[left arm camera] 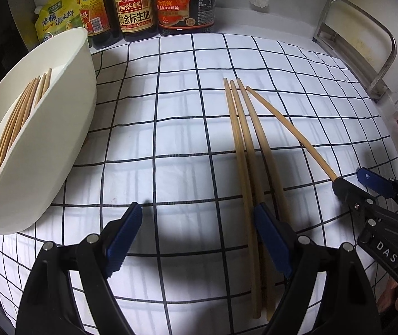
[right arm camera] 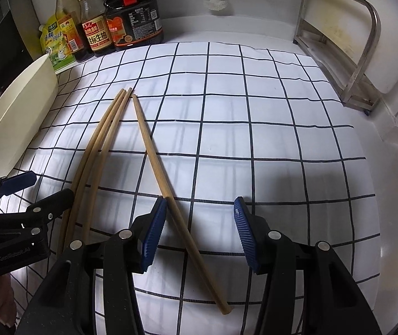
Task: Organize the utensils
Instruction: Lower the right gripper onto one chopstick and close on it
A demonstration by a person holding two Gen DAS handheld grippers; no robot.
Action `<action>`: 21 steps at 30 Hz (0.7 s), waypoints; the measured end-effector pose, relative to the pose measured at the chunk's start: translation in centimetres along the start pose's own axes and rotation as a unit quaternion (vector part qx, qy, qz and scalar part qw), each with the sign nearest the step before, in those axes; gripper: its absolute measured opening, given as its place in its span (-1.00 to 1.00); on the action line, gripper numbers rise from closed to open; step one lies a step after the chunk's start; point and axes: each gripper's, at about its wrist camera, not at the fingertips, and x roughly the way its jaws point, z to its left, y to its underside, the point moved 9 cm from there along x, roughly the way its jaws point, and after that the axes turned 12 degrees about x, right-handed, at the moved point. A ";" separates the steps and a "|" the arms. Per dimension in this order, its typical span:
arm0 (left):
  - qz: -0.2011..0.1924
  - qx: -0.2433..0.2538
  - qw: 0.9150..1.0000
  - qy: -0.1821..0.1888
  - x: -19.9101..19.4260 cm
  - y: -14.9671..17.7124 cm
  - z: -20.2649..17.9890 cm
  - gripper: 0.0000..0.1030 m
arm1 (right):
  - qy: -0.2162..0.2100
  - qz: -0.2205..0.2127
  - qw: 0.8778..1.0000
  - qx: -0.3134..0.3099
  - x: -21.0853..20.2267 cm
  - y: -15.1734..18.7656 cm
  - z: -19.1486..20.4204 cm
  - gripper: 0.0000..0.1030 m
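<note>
on checked surface (left arm camera: pixel 171 111), four chopsticks (left arm camera: pixel 243 145) await white holder (left arm camera: pixel 45 153); left gripper (left arm camera: pixel 199 240) spread wide, right gripper (right arm camera: pixel 200 234) spread around one chopstick (right arm camera: pixel 171 195), not yet pinching.

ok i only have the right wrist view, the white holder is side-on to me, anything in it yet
Observer: Yes. The left wrist view looks into the white holder: a bundle of chopsticks lies inside, beside an inner partition.
Operator: and the left gripper, i only see its edge, gripping anything
Observer: No. The left gripper is wide open over the checked cloth, its pads pressing on nothing.
Operator: where are the three loose sticks relative to it
Observer: The three loose chopsticks run along the inner side of one finger; two near ends show between the fingers.
</note>
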 end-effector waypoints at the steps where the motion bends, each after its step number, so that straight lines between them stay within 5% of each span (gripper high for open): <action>1: 0.002 0.001 1.000 -0.003 0.1 0.0 0.0 0.58 | -0.001 0.000 1.000 -0.003 0.0 0.0 0.1 -0.06; 12: 0.005 0.002 1.000 -0.017 0.6 -0.8 0.2 0.56 | -0.004 -0.010 0.999 -0.053 0.7 -0.6 1.6 -0.06; 16: 0.000 0.012 1.000 -0.009 0.5 -1.3 -0.5 0.22 | -0.018 -0.011 0.997 -0.072 0.9 -0.8 2.6 -0.13; 21: -0.004 0.026 1.000 0.004 0.1 -1.6 -1.5 -0.41 | -0.026 -0.015 0.995 -0.093 0.9 -0.6 3.8 -0.77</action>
